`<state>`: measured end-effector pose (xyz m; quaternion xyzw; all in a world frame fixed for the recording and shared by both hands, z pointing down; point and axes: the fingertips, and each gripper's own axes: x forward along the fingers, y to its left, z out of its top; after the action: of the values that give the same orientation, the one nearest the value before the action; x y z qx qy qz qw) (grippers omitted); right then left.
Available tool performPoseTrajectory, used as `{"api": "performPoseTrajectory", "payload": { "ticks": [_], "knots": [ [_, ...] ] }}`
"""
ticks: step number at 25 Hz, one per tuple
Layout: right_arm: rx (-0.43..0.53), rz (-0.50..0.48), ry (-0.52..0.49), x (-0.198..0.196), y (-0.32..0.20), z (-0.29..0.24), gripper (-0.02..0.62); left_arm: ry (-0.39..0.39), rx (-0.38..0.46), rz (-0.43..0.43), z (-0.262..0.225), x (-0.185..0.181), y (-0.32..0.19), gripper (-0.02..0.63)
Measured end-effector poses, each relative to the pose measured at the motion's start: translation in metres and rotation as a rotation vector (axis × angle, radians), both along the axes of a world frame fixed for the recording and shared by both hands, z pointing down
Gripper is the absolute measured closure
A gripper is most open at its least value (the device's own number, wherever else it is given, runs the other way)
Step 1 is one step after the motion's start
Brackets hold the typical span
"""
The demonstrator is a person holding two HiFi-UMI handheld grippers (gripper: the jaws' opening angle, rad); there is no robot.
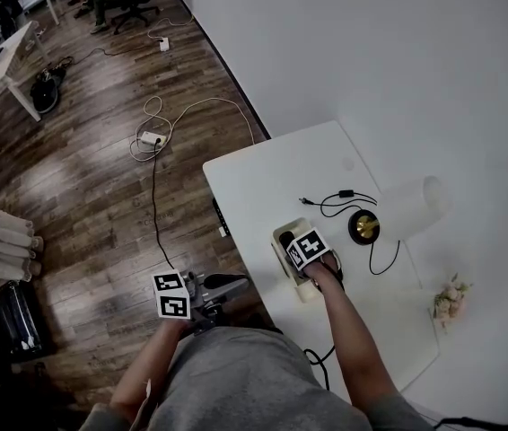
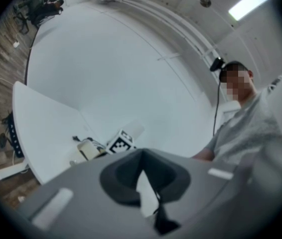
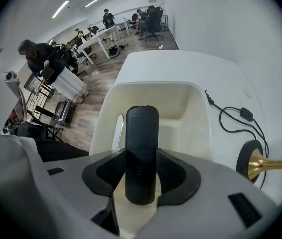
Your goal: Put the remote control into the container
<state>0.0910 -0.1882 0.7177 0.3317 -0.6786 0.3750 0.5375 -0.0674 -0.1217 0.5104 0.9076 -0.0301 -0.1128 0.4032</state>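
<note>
The left gripper [image 1: 182, 299] hangs off the table's near edge, over the wooden floor [image 1: 92, 178] and close to the person's body, well apart from the container; its jaws are pressed together with nothing between them, as the left gripper view [image 2: 146, 193] shows. The right gripper [image 3: 141, 176] is over the near end of the container [image 3: 191, 96], and its dark pads clamp the black remote control [image 3: 141, 143] on both long sides, gripping its near half. The remote's long axis runs straight out along the jaws, away from the person, and its rounded far end points at the container's far wall, above the cream hollow. From the head view the right gripper [image 1: 308, 250] covers most of the container [image 1: 283, 260], with the remote's dark end [image 1: 286, 239] showing at the container's left side. The container sits on the white table [image 1: 254, 187], near its front edge. Just beyond the container and to its right lies a black cable [image 1: 339, 200] with a small plug, and beside that a round black disc with a brass centre [image 1: 363, 227]. Further right of the container is a white cylinder [image 1: 411, 206]. Far past the container, people sit at desks [image 3: 106, 31].
</note>
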Motion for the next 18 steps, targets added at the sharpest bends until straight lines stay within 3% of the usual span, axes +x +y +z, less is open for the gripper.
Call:
{"api": "performPoseTrajectory", "payload": {
  "ticks": [18],
  "knots": [
    [-0.087, 0.009, 0.1, 0.004, 0.002, 0.042, 0.396, -0.011, -0.016, -0.006, 0.004, 0.0, 0.0, 0.607]
  ]
}}
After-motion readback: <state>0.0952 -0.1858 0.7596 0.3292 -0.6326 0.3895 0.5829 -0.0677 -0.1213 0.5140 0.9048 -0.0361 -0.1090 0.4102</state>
